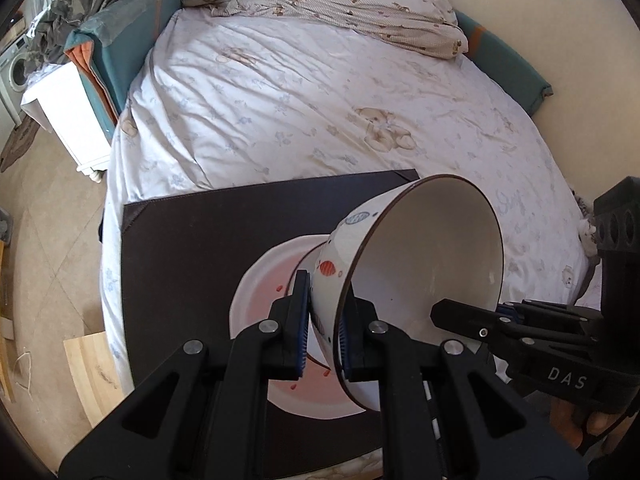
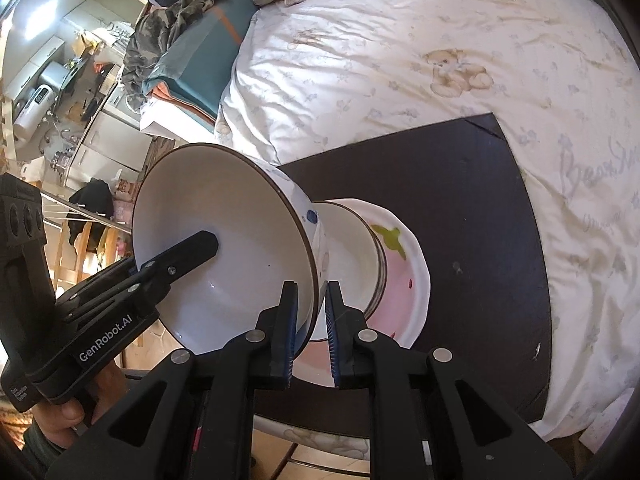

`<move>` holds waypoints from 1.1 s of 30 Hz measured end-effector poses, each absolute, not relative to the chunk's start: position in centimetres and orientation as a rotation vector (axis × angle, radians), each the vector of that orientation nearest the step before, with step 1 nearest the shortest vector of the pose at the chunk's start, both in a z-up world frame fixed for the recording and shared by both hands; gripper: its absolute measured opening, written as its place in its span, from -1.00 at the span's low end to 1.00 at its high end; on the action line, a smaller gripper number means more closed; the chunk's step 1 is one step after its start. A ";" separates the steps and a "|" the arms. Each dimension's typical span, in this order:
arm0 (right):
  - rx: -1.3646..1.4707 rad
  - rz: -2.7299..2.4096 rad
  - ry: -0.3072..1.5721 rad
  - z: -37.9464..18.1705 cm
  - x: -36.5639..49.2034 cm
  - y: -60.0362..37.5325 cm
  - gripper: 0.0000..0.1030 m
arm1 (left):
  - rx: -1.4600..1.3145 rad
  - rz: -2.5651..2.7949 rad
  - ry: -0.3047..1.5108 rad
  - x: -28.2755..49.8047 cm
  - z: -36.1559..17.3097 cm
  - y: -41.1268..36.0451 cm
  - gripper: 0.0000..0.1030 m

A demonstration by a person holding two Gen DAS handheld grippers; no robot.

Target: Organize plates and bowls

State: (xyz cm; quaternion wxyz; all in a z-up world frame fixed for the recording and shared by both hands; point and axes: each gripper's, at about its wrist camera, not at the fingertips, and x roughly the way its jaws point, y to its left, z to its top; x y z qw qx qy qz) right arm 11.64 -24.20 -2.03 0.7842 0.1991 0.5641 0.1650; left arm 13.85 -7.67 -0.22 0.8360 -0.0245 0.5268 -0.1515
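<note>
a: both grippers pinch the big bowl rim, left gripper one side, right gripper the other. lower it level & slow, let go tog.
b: where's it go?
a: tilted above the small bowl on the pink plate, mid black mat.

"DAS" marks the right gripper ("GenRobot.AI" the left gripper).

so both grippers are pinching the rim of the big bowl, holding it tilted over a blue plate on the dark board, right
Not quite: the plate is white with a pink centre, not blue, as the right wrist view shows. The rest holds: the left gripper and right gripper both pinch the rim of the tilted big bowl over the dark board.
</note>
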 end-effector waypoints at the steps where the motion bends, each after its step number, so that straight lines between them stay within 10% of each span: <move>1: 0.434 0.355 1.219 -2.2 11.6 -24.4 -0.71 | -0.056 -0.324 1.120 13.9 -0.4 -7.7 -0.81; 33: 0.422 0.300 1.328 -5.6 12.4 -23.6 -0.34 | -0.043 -0.250 1.230 15.8 -4.5 -7.1 -0.80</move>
